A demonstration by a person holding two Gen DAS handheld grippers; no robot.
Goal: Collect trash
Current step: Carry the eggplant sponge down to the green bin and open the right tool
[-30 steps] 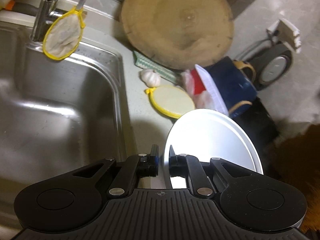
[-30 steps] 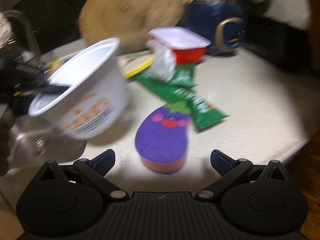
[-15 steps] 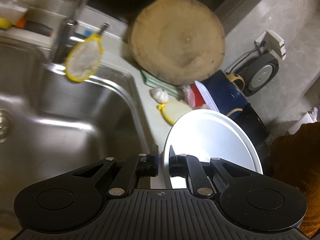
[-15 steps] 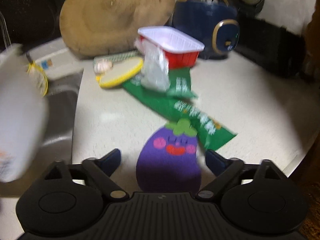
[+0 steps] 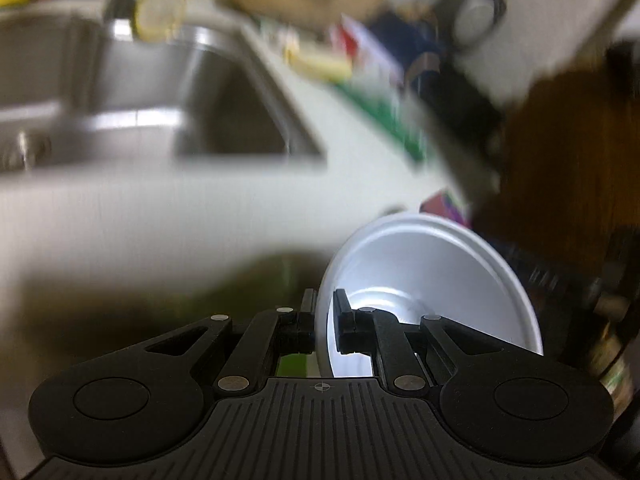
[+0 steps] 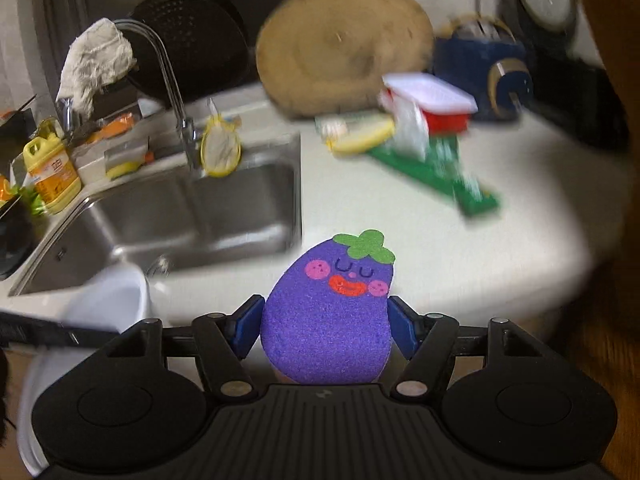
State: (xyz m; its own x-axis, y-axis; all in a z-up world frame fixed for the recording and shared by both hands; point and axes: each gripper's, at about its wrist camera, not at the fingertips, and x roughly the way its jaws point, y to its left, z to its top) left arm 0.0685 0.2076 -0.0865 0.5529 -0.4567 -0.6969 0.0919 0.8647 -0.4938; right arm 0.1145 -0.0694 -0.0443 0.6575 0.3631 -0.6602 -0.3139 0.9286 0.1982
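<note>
My left gripper [image 5: 325, 320] is shut on the rim of a white plastic cup [image 5: 424, 280], held off the front edge of the counter; the cup also shows in the right wrist view [image 6: 108, 304] at lower left. My right gripper [image 6: 326, 322] is closed on a purple eggplant-shaped sponge [image 6: 332, 312], its blue pads pressing both sides. On the counter behind lie a green wrapper [image 6: 444, 172], a crumpled clear plastic bag [image 6: 408, 128] and a red tray with white rim [image 6: 436, 104].
A steel sink [image 6: 180, 216] with a faucet [image 6: 168, 76] sits left. A round wooden board [image 6: 340, 44], a blue appliance [image 6: 484, 76], a yellow-rimmed strainer [image 6: 220, 148] and a yellow bottle [image 6: 50, 172] stand around. The counter [image 6: 540, 184] ends at front right.
My left gripper has pulled the cup back and down past the counter's front edge. My right gripper has closed on the eggplant sponge and lifted it.
</note>
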